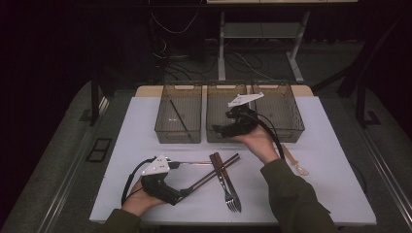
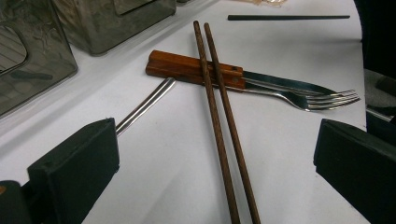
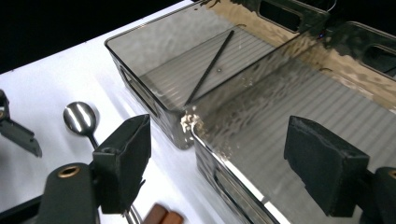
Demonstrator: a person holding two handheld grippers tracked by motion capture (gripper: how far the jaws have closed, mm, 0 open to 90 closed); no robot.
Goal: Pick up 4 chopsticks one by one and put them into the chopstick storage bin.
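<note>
Sorting cutlery from the table into the bins, by the look of it, with a new pick-up just starting. Left gripper (image 2: 215, 163) low over the white table (image 1: 145, 126), jaws spread wide and empty, straddling the near end of the brown chopsticks (image 2: 219, 121). Chopsticks lying side by side, crossing over the wooden handles of a knife (image 2: 191, 70) and a fork (image 2: 317, 100); a metal spoon (image 2: 144, 105) just beside them. Right gripper (image 3: 217, 158) held over the near wall of the middle bin (image 3: 233, 170), jaws also wide, carrying nothing. One black stick (image 3: 210, 67) already resting in the left bin (image 1: 179, 133).

Next, probably: lower the left jaws around both chopsticks and close on the pair together, clear of the knife handle. Needs a square, level grip, since thin round sticks tend to roll apart or scissor. Then a lift straight up, so fork and knife stay put.
</note>
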